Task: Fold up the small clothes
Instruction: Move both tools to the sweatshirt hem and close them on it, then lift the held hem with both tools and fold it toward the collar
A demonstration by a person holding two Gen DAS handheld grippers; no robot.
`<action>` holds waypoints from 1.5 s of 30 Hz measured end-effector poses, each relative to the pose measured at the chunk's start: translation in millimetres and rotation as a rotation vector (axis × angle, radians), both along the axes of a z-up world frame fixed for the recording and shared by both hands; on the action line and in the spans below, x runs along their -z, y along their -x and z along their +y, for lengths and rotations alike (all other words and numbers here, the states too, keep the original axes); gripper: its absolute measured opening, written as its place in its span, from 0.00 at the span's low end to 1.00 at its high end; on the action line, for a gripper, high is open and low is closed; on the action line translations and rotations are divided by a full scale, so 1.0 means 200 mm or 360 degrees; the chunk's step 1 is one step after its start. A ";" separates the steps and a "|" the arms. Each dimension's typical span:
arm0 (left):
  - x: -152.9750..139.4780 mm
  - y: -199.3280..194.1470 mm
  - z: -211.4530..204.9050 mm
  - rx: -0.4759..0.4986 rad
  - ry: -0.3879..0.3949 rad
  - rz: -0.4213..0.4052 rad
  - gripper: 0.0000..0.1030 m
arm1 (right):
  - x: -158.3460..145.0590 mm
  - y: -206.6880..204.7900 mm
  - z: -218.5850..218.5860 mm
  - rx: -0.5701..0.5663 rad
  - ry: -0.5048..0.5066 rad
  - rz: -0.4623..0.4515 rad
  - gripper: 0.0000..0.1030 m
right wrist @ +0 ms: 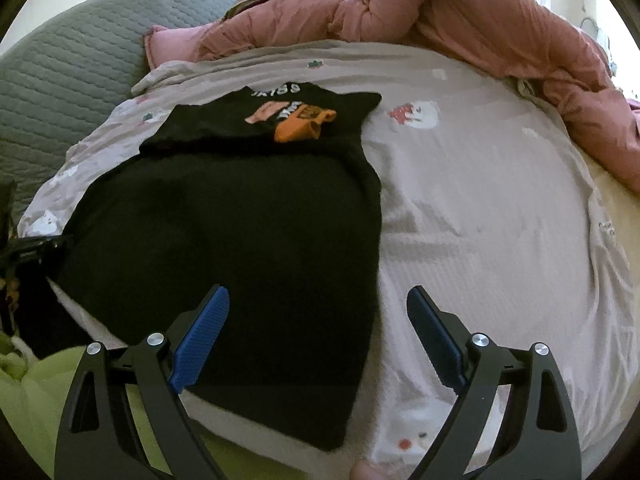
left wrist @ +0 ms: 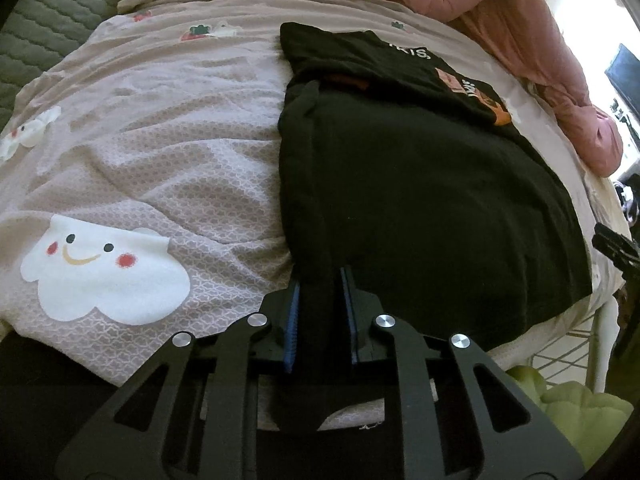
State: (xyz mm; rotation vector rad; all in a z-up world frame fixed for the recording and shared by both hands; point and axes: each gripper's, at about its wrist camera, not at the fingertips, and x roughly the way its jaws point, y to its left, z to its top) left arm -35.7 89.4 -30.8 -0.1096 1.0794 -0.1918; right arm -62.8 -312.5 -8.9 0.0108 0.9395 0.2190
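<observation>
One black T-shirt (left wrist: 420, 184) lies spread on the bed, on a pinkish-beige bedsheet (left wrist: 168, 160) printed with white smiling clouds; it is the only garment laid out for folding. At the far left of the left wrist view a grey-green quilted cover (left wrist: 48, 20) borders the sheet. Moving right, the largest cloud print (left wrist: 104, 276) sits near the left gripper (left wrist: 320, 312), whose blue-padded jaws stand narrow and pinch a raised fold of the shirt's left edge. The shirt's upper part is folded over, showing white lettering and an orange graphic (right wrist: 300, 126). Further right, a bunched pink duvet (left wrist: 540, 40) runs along the far side of the bed.

In the right wrist view, the right gripper (right wrist: 318, 334) is spread wide and holds nothing: its left finger (right wrist: 200, 340) is over the shirt's near portion, while the other is over bare sheet just beside the shirt's right edge. A lime-green cushion (right wrist: 36, 392) shows at the lower left of that view. Two grippers are in play; no container is visible.
</observation>
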 end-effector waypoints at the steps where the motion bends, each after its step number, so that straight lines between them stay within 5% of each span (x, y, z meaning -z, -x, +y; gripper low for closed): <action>1: 0.00 0.00 0.00 0.0001 -0.0003 0.0002 0.11 | 0.01 0.01 -0.01 0.0006 0.0002 0.0008 0.87; 6: 0.00 -0.01 0.00 0.0001 -0.0001 0.0012 0.11 | 0.02 0.05 -0.04 0.0018 -0.0049 0.0043 0.79; 12: 0.01 -0.01 0.00 0.0002 -0.0007 0.0018 0.12 | 0.02 0.08 -0.04 -0.0037 -0.0111 0.0082 0.52; 26: 0.03 -0.02 0.01 0.0003 -0.0011 0.0045 0.15 | 0.15 0.05 -0.07 -0.0023 -0.0208 0.0188 0.41; 34: 0.05 -0.03 -0.02 0.0015 -0.0072 0.0087 0.17 | 0.12 -0.01 -0.06 -0.0073 -0.0237 0.0134 0.11; 45: -0.05 -0.01 -0.02 -0.0012 -0.0099 -0.0012 0.03 | -0.05 -0.05 -0.04 -0.0132 -0.0333 -0.0083 0.09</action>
